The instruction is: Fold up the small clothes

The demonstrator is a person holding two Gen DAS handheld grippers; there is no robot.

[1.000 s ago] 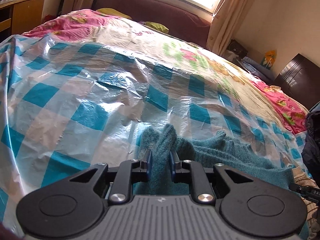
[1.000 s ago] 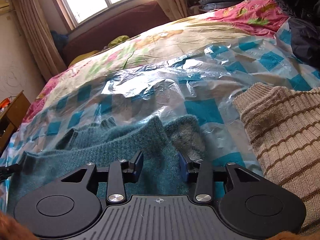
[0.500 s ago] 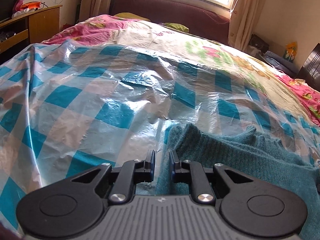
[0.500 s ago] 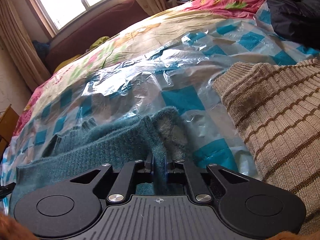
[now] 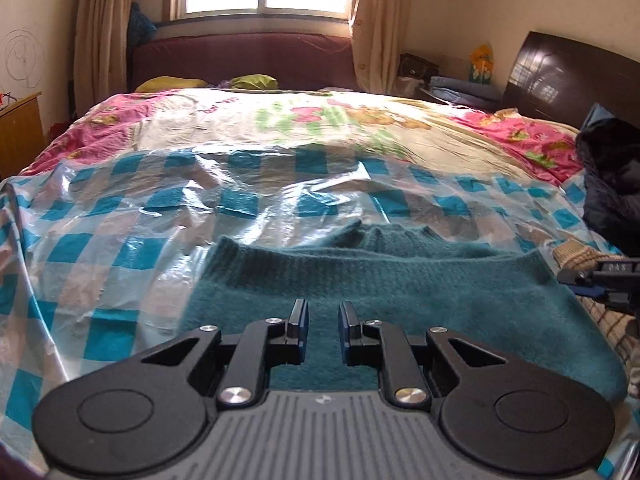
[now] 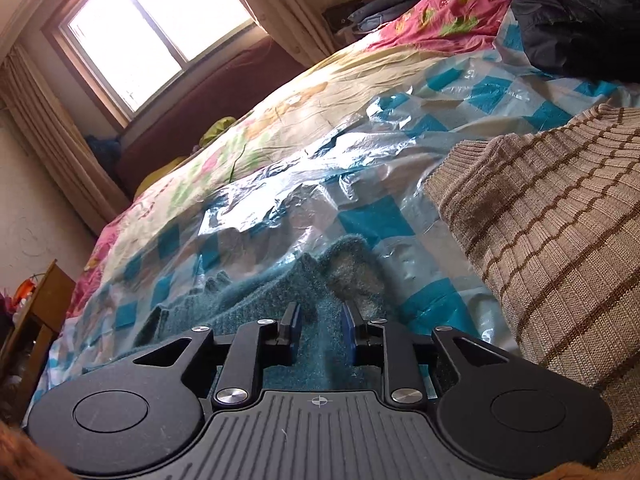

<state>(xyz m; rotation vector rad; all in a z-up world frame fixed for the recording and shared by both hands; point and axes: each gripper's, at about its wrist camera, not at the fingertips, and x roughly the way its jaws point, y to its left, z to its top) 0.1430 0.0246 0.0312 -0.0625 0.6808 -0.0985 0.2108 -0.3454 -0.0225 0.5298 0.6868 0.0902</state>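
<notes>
Only rightward: striped beige sweater close-up

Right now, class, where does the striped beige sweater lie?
In the right wrist view the striped beige sweater lies on the checked plastic sheet, right of the teal sweater.

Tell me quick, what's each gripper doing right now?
Left gripper: open a little, nothing pinched, over the teal sweater.
Right gripper: open; its jaws have just been opening, and sweater fabric lies loose between them.
</notes>
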